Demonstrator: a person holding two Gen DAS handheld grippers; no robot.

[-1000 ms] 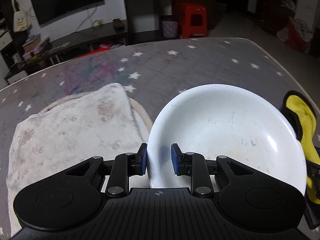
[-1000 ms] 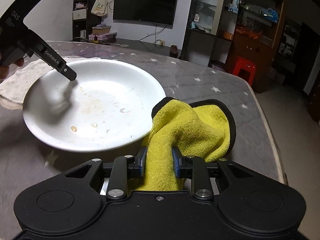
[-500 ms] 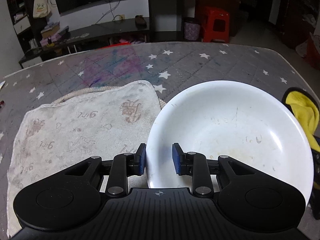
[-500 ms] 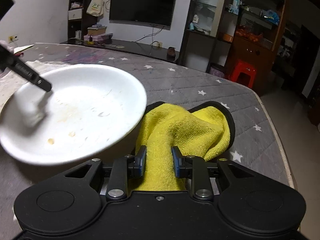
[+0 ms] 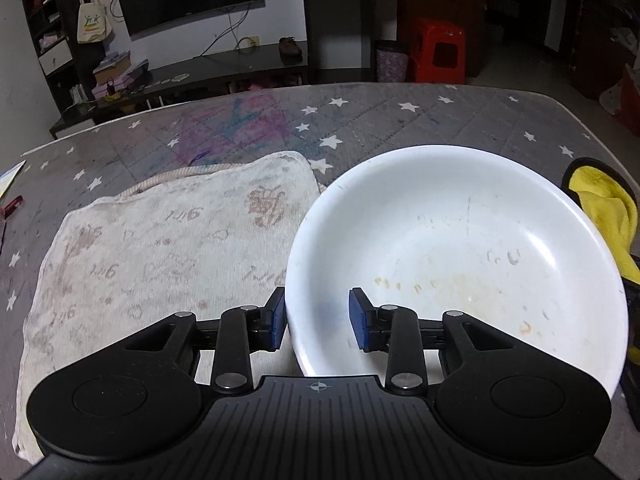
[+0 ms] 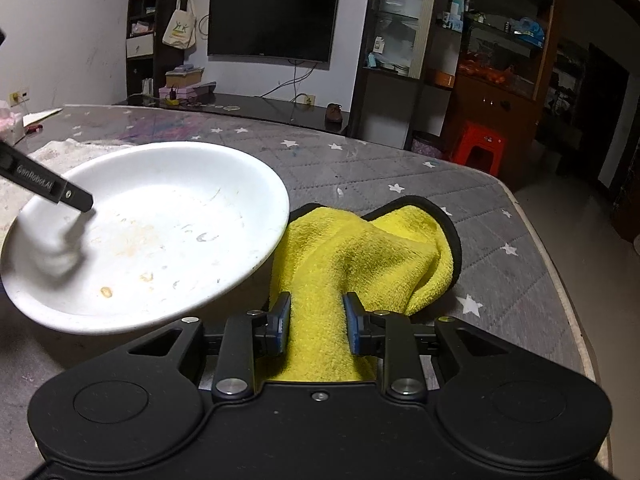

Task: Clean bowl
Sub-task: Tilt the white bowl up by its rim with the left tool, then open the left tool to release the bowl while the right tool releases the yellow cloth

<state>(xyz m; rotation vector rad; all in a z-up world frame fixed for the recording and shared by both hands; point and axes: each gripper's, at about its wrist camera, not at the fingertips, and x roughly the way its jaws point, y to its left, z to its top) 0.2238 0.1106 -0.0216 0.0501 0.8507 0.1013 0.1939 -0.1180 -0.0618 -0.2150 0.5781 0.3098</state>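
Our left gripper (image 5: 317,316) clamps the near-left rim of the stained white bowl (image 5: 460,256), tilted above the starred table (image 5: 400,120). Our right gripper (image 6: 316,322) pinches the yellow cloth (image 6: 360,252) just right of it.

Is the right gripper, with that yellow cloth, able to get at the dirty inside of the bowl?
Probably yes: the right gripper holds the yellow cloth beside the bowl, whose open inside faces it unobstructed.
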